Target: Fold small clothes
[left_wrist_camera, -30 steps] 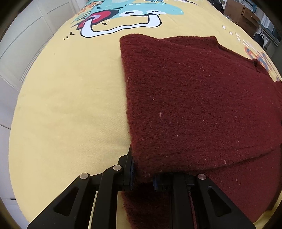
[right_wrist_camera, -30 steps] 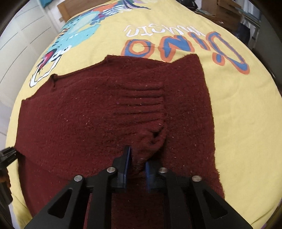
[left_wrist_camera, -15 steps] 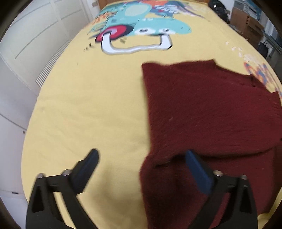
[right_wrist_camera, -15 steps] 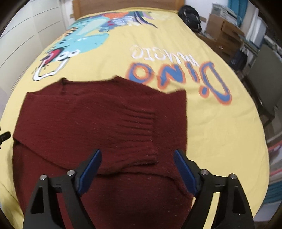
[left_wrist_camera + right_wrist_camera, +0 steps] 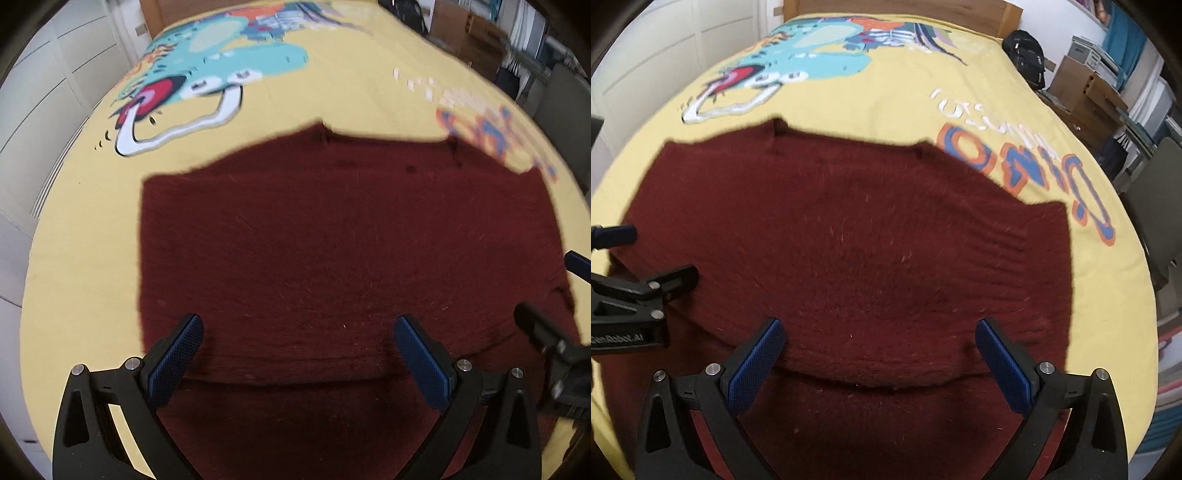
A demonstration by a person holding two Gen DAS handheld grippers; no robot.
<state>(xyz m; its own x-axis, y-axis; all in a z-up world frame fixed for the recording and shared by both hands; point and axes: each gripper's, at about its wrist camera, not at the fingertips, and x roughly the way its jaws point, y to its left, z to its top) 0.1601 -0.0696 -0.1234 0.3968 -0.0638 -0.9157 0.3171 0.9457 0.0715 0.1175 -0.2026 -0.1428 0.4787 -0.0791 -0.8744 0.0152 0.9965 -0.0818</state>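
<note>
Letting go with left gripper (image 5: 297, 334) and right gripper (image 5: 879, 338), both just opened wide and holding nothing, so the dark red sweater (image 5: 849, 240) rests folded on the yellow dinosaur bedspread (image 5: 905, 88).

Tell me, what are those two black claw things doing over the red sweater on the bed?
A person is folding a dark red sweater on a yellow dinosaur bedspread, with a gripper in each hand. One part of the sweater is folded over the rest, its edge lying just ahead of the claws. The left gripper and right gripper have just been opening. Both now stand wide open with nothing pinched between them. The sweater lies flat on its own.
</note>
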